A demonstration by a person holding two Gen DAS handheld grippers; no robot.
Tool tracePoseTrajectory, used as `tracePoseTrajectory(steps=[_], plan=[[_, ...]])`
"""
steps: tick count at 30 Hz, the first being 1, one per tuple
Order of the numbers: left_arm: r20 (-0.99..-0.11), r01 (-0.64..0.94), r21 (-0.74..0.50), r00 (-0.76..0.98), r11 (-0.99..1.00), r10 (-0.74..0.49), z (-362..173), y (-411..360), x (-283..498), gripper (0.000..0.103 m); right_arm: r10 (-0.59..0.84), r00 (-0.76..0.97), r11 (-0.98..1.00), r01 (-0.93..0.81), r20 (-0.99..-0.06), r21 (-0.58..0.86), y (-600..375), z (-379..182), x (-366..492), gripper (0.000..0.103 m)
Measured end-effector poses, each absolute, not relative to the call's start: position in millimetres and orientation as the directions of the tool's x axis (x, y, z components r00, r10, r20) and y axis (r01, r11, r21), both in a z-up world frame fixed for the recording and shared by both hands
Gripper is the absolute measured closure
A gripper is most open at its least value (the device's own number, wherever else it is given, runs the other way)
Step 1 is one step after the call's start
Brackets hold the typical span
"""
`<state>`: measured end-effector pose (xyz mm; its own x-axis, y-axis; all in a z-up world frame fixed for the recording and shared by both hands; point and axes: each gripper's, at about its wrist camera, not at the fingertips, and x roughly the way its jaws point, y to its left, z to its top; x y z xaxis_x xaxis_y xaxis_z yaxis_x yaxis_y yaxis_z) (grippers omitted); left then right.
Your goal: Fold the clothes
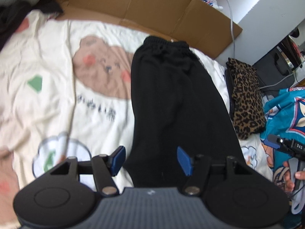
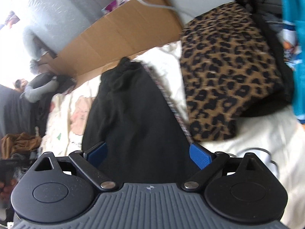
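Currently, black trousers lie lengthwise on a cream bedsheet printed with a brown bear, the elastic waistband at the far end near a flattened cardboard sheet. Left hand-held gripper: blue pads spread apart, nothing between them, poised over the near end of the trousers. Right hand-held gripper: jaws likewise wide, blue pads flanking the dark fabric without pinching it; whether they touch it I cannot tell. Folded leopard-print garment sits just beside the trousers on their right, atop something dark. Teal patterned cloth lies further right. White cable hangs against the wall. Fingers of a hand show at the left view's right edge. Both views motion-blurred.
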<state>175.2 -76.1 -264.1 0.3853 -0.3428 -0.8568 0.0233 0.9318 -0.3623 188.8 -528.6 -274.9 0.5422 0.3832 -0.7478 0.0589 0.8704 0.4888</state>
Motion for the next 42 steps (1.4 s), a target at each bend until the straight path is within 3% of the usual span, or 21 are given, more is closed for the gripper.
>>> tracePoseTrajectory(steps=[11,16,24,27,32,35,38,40,42], plan=[[-0.885,-0.100,-0.409,0.286,0.907,-0.367,-302.3,-95.6,123.6,0.045,0.282,0.513,0.845,0.267,-0.811,0.463,-562.3,-299.7,138.8,0.007],[-0.893,-0.154,-0.417,0.253,0.896,-0.373,-316.9,-96.2,110.4,0.052,0.261,0.471,0.849,0.303,-0.843,0.432,-565.7,-324.3,127.1,0.007],[-0.905,-0.188,-0.411,0.205,0.892,-0.374,-332.5,-94.4,96.5,0.053,0.252,0.425,0.833,0.362,-0.869,0.418,-576.8,-361.3,118.4,0.008],[-0.901,-0.183,-0.420,0.201,0.889,-0.384,-333.4,-94.7,94.7,0.053,0.279,0.423,0.813,0.373,-0.862,0.447,-577.5,-370.3,115.4,0.019],[-0.900,-0.175,-0.420,0.201,0.890,-0.386,-332.0,-93.4,90.0,0.053,0.303,0.405,0.809,0.369,-0.863,0.457,-572.3,-379.1,117.0,0.024],[-0.903,-0.178,-0.418,0.191,0.891,-0.385,-335.2,-92.1,86.8,0.053,0.331,0.401,0.806,0.351,-0.854,0.477,-567.8,-380.9,118.7,0.034],[-0.907,-0.185,-0.412,0.180,0.892,-0.382,-340.0,-90.4,83.1,0.053,0.354,0.395,0.803,0.336,-0.848,0.492,-565.4,-383.7,119.1,0.059],[-0.907,-0.198,-0.415,0.171,0.888,-0.386,-344.0,-90.2,80.2,0.053,0.364,0.397,0.795,0.338,-0.842,0.503,-566.6,-384.1,116.5,0.080],[-0.904,-0.207,-0.424,0.163,0.882,-0.396,-347.2,-91.3,77.4,0.053,0.373,0.409,0.785,0.340,-0.833,0.518,-569.9,-382.2,114.6,0.087]])
